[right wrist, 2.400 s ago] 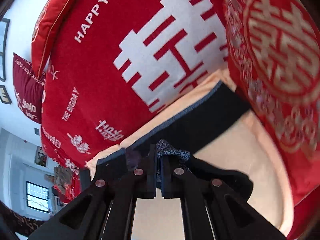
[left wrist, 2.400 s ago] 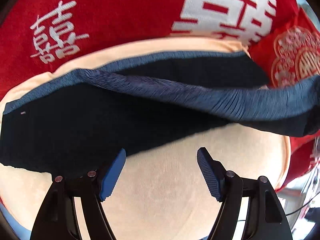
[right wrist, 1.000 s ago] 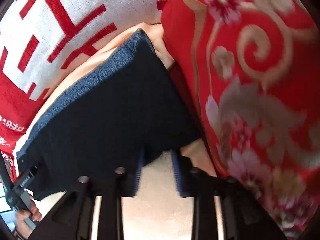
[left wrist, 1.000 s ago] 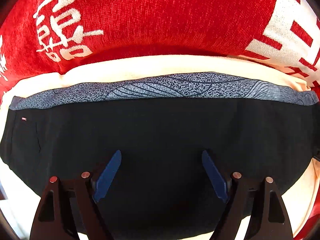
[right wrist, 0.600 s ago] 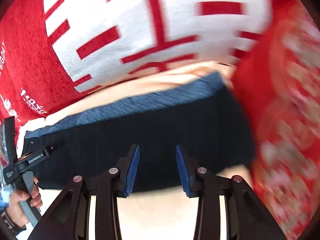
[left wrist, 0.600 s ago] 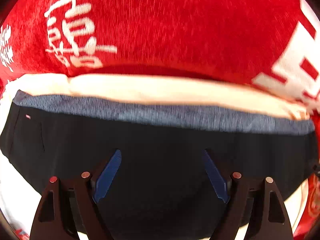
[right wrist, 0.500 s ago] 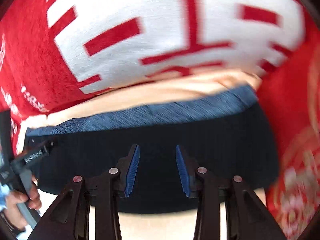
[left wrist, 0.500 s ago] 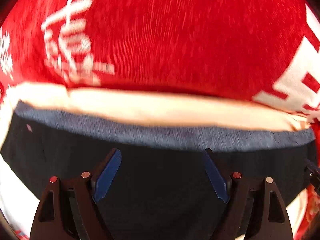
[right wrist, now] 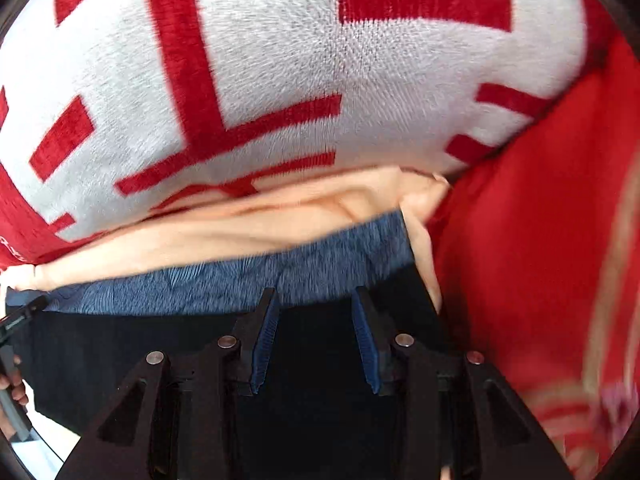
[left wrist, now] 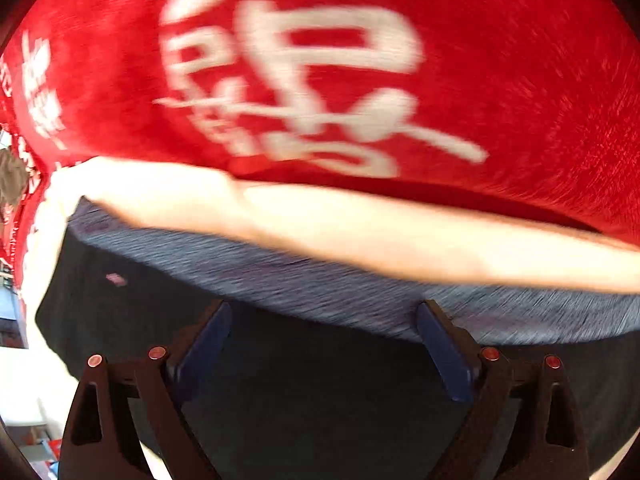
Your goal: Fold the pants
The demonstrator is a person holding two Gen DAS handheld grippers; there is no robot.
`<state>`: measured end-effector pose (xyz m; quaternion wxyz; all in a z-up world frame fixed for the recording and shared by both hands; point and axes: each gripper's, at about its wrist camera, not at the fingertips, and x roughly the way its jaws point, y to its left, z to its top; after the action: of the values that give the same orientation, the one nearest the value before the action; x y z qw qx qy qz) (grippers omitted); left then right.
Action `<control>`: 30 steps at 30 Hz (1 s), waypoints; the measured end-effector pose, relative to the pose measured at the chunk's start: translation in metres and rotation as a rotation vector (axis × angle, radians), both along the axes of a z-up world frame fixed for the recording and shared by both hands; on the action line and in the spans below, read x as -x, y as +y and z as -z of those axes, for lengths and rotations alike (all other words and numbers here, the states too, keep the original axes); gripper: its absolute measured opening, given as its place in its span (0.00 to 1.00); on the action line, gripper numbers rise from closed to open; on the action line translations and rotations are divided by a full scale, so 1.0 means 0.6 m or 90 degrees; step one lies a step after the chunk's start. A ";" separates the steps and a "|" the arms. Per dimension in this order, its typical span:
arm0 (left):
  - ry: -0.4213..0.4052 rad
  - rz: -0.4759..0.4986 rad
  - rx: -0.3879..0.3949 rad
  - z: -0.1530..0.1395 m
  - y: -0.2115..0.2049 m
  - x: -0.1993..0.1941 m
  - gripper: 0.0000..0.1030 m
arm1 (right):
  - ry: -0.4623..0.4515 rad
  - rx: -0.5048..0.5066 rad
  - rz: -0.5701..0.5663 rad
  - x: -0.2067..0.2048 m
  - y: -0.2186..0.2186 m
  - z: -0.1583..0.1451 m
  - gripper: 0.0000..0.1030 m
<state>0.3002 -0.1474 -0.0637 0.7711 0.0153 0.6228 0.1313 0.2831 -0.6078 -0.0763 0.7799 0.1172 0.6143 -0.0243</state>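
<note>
The pants (left wrist: pixel 320 408) lie folded flat, black with a blue-grey waistband (left wrist: pixel 320 284) along the far edge and a small red label (left wrist: pixel 116 279) at the left. My left gripper (left wrist: pixel 324 320) hovers over the black cloth just short of the waistband. Its jaws are opening wide, with nothing pinched between them. In the right wrist view, the pants (right wrist: pixel 120 352) and waistband (right wrist: pixel 192 288) fill the lower half. My right gripper (right wrist: pixel 316 312) is partly open above the right end of the waistband, and its pads are clear of the cloth.
The pants rest on a peach cushion (left wrist: pixel 360 236) (right wrist: pixel 240 232). A red blanket with white characters (left wrist: pixel 520 80) (right wrist: pixel 360 80) rises right behind it. A red embroidered pillow (right wrist: pixel 520 260) crowds the right side. A person's hand (right wrist: pixel 14 392) shows at the far left.
The right gripper, earlier shut on the waistband, has let it go and stands open. The pants now lie flat. Both grippers have slid toward the waistband, and the left jaws have widened.
</note>
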 end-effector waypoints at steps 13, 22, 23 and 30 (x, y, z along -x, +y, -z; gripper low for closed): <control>0.024 0.024 -0.009 -0.027 0.220 0.145 0.92 | 0.088 -0.488 -0.022 0.211 0.369 0.004 0.45; 0.021 0.059 -0.042 0.022 0.389 0.162 0.92 | 0.098 -0.559 0.000 0.239 0.615 0.039 0.45; 0.028 0.058 -0.033 0.035 0.407 0.163 0.92 | 0.094 -0.563 0.005 0.237 0.625 0.044 0.45; -0.012 0.108 0.039 0.057 0.454 0.163 1.00 | 0.114 -0.593 0.045 0.206 0.620 0.063 0.07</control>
<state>0.2024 0.1249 -0.0981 0.7854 0.0433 0.6157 0.0466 0.1597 -0.2357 -0.1144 0.5874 0.4726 0.6201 0.2170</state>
